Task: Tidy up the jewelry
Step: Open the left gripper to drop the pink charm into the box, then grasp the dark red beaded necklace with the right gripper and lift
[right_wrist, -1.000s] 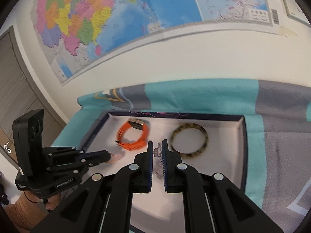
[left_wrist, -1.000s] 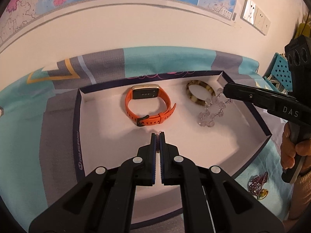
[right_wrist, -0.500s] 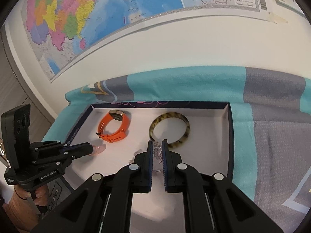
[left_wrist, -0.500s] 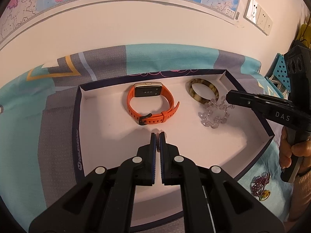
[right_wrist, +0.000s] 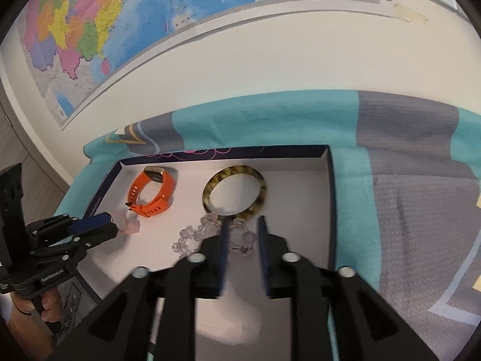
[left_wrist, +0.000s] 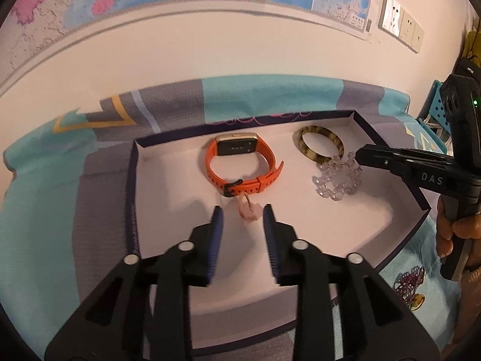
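Note:
A white-floored tray point(left_wrist: 141, 180) with a dark blue rim holds an orange watch point(left_wrist: 240, 162), a tortoiseshell bangle point(left_wrist: 318, 147) and a clear crystal bracelet point(left_wrist: 336, 180). A small pink piece point(left_wrist: 248, 210) lies on the tray floor between my left gripper's point(left_wrist: 243, 210) jaws, which are opening; the pads stand clear of it. My right gripper point(right_wrist: 244, 222) is also opening over the crystal bracelet point(right_wrist: 195, 234), just in front of the bangle point(right_wrist: 234, 192); its pads do not press the beads. The watch point(right_wrist: 153, 192) and the pink piece point(right_wrist: 129, 222) show at the left.
The tray sits on a teal and grey cloth point(right_wrist: 421, 210) against a wall with maps. A purple beaded piece point(left_wrist: 410, 282) lies on the cloth outside the tray's right corner. A hand point(left_wrist: 451, 234) grips the right tool's handle.
Both grippers have gone from shut to parted. The pink piece now lies free on the tray floor. The crystal bracelet came down beside the bangle and now rests there.

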Demonstrator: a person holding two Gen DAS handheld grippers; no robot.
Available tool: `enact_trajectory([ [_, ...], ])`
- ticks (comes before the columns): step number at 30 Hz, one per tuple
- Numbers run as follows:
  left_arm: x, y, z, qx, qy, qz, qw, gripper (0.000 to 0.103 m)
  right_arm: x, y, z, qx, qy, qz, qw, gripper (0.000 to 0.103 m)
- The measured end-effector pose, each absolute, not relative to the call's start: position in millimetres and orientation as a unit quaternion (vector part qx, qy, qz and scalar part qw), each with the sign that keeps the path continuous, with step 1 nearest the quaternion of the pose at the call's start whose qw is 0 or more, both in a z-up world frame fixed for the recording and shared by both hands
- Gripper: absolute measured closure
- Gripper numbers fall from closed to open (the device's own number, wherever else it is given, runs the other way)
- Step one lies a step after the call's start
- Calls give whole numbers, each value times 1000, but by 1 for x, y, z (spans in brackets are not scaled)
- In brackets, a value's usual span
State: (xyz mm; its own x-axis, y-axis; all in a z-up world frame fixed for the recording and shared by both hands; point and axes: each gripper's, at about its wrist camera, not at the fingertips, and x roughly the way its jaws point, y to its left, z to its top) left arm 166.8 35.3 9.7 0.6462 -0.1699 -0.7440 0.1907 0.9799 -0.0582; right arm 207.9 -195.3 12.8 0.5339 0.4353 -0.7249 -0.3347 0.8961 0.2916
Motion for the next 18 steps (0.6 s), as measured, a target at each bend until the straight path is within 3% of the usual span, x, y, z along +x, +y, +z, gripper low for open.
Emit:
enact_trajectory([
  [2, 161, 37, 17, 15, 397, -94, 913, 62, 200, -198, 21, 49, 417, 218, 881, 70],
  [10, 118, 36, 41, 36, 349, -99, 931, 58, 142, -204, 51, 5, 381, 266, 885, 70],
  [18, 79, 42, 34, 35, 350, -104, 930, 56, 88, -210, 35, -36, 404, 293, 866, 70],
])
